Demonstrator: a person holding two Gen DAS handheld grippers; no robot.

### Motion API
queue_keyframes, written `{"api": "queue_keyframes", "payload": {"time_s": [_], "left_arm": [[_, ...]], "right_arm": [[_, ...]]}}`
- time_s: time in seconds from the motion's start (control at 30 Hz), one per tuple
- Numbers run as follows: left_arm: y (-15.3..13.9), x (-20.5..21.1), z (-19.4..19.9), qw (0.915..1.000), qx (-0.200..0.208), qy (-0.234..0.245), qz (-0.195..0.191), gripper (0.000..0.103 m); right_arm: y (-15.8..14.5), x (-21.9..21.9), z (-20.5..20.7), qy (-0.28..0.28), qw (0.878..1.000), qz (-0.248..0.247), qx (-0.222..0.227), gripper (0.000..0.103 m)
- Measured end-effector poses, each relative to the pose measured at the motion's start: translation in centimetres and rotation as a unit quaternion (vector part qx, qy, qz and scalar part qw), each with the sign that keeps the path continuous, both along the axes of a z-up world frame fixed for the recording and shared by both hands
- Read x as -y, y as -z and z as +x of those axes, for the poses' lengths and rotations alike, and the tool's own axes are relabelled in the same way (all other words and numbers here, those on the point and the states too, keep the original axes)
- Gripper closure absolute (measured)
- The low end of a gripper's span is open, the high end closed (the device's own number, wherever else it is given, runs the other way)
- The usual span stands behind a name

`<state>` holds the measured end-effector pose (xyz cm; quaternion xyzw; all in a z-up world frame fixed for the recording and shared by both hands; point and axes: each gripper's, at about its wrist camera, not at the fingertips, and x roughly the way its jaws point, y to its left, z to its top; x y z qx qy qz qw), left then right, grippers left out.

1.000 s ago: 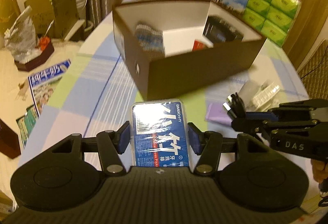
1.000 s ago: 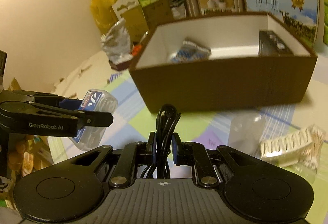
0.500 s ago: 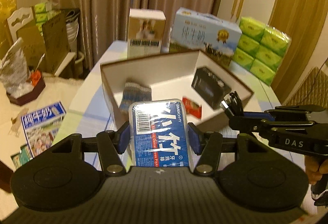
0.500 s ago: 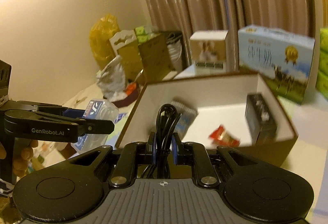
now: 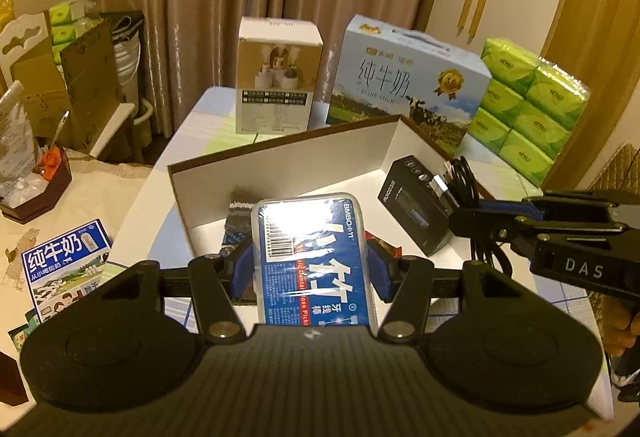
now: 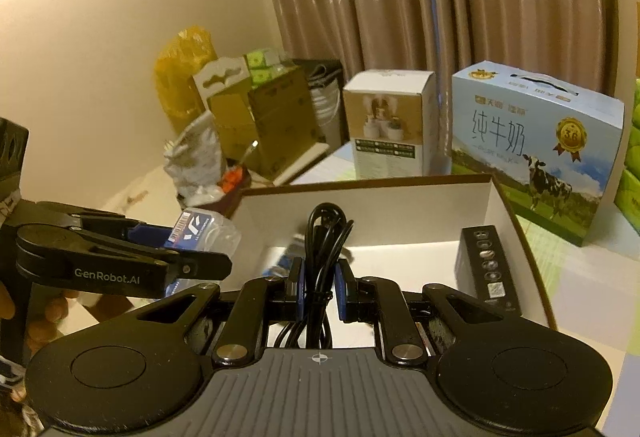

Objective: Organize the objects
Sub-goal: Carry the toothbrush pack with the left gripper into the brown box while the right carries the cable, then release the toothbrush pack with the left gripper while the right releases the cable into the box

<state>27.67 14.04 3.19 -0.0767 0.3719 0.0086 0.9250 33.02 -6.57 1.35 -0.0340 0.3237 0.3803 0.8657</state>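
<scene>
While I held both tongs over the open brown cardboard box with white inner walls (image 5: 280,161), my left gripper (image 5: 310,269) was closed on a clear plastic case of dental floss picks with a blue label (image 5: 312,257), its blue pads (image 5: 244,269) pressing the case's two long sides. That case hung above the near part of the box, over a grey-and-blue knitted cloth (image 5: 236,221) lying on the box floor. A small red wrapper (image 5: 390,251) showed just right of the case, and a black rectangular carton (image 5: 416,213) lay further right inside the box. My right gripper (image 6: 319,291) was nearly shut, pinching a coiled black cable (image 6: 324,245) between its pads, the loop standing up above the fingers and over the box interior; from the left wrist view the cable's plug (image 5: 440,187) sat just in front of the black carton. Behind the box on the checked tablecloth (image 5: 208,125) stood a white-and-tan product carton (image 5: 276,77), a light blue milk carton with a cow picture (image 5: 404,85), and stacked green tissue packs (image 5: 528,109)
</scene>
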Motion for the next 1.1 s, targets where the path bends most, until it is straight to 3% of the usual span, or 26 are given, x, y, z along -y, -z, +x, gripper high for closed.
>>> {"api": "queue_keyframes", "payload": {"time_s": [0.47,0.67,0.77,1.0,1.1], "left_arm": [[5.9,-0.1,5.2,0.9949,-0.1,0.012,0.007,0.05],[8.0,0.5,6.7,0.988,-0.15,0.028,0.019,0.05],[8.6,1.1,7.1,0.9851,-0.162,0.039,0.042,0.05],[10.4,1.9,8.0,0.9759,-0.201,0.066,0.053,0.05],[10.6,1.9,8.2,0.9749,-0.203,0.074,0.054,0.038]], "right_arm": [[4.7,-0.6,4.9,-0.025,0.996,-0.067,-0.053,0.091],[5.9,-0.9,5.8,-0.039,0.993,-0.086,-0.076,0.091],[6.4,-1.1,6.2,-0.042,0.991,-0.097,-0.086,0.091],[7.4,-1.2,6.9,-0.051,0.985,-0.12,-0.109,0.091],[7.6,-1.3,7.2,-0.054,0.984,-0.125,-0.114,0.091]]}}
